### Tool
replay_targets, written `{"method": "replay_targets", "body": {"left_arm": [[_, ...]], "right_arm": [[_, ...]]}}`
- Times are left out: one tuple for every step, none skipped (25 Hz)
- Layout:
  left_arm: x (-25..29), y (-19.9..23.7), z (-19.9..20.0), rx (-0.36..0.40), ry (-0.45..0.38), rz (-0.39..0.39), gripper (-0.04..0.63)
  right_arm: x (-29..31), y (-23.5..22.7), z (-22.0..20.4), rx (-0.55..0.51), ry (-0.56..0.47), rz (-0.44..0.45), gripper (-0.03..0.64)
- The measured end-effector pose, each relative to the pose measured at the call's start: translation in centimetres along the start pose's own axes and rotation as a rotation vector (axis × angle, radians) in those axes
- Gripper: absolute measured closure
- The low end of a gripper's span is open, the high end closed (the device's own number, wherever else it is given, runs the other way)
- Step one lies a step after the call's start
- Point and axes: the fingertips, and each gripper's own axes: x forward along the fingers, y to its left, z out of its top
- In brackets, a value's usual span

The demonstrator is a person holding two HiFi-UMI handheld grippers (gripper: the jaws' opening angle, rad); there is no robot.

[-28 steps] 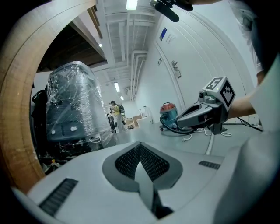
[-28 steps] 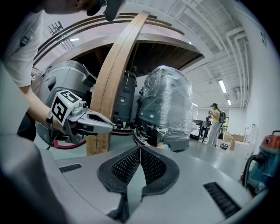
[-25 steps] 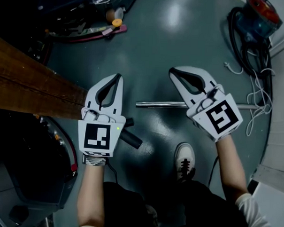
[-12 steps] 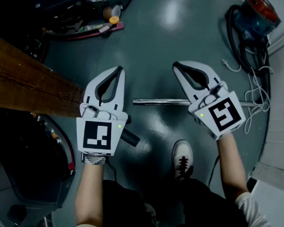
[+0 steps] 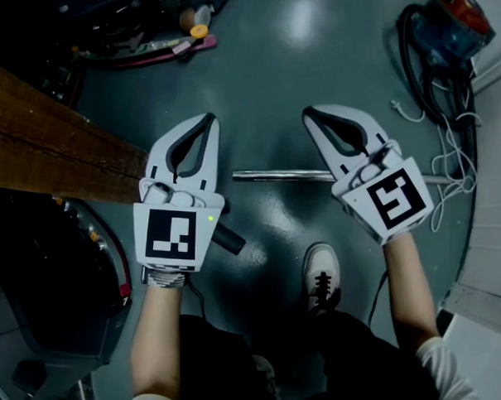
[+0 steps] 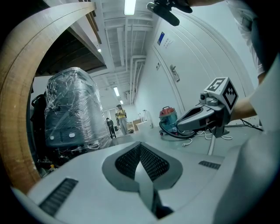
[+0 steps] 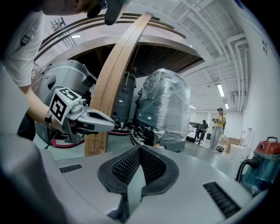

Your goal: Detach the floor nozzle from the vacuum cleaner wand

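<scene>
A silver metal wand [image 5: 276,175] lies flat on the grey floor and runs to the right under my right hand. My right gripper [image 5: 309,115] hovers above it, shut and empty, its tips pointing up-left. My left gripper [image 5: 208,119] is shut and empty too, held left of the wand's free end. A short black tube piece [image 5: 230,240] shows on the floor just below the left gripper's marker cube. Each gripper view shows shut jaws, the left gripper [image 6: 140,145] and the right gripper [image 7: 139,149], with nothing between them. I cannot make out a floor nozzle.
A blue and red vacuum cleaner [image 5: 451,25] with a black hose and white cable stands at the top right. A wooden beam [image 5: 54,149] crosses the left. A dark machine [image 5: 39,285] fills the lower left. The person's shoe [image 5: 322,277] is below the wand. Tools [image 5: 191,31] lie at the top.
Both grippers keep their places with jaws shut. The whole head view has drifted a little, so the wand sits slightly higher in the picture.
</scene>
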Motion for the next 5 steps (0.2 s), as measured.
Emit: {"method": "replay_targets", "body": {"left_arm": [[0.01,0.0,-0.02,-0.001,0.0,0.0,0.594],[0.0,0.0,-0.04,-0.001,0.0,-0.001,0.594],[-0.02,0.0,-0.07,0.0,0.0,-0.001,0.594],[-0.05,0.0,-0.11,0.0,0.001,-0.001,0.594],[-0.08,0.01,-0.16,0.0,0.003,-0.001,0.594]], "right_arm": [[-0.02,0.0,0.07,-0.001,-0.001,-0.001,0.589],[-0.03,0.01,0.12,-0.003,-0.001,-0.002,0.589],[-0.03,0.02,0.14,-0.006,-0.001,-0.002,0.589],[-0.03,0.04,0.15,-0.008,0.0,-0.002,0.589],[-0.04,0.06,0.15,-0.01,0.001,-0.002,0.589]]}}
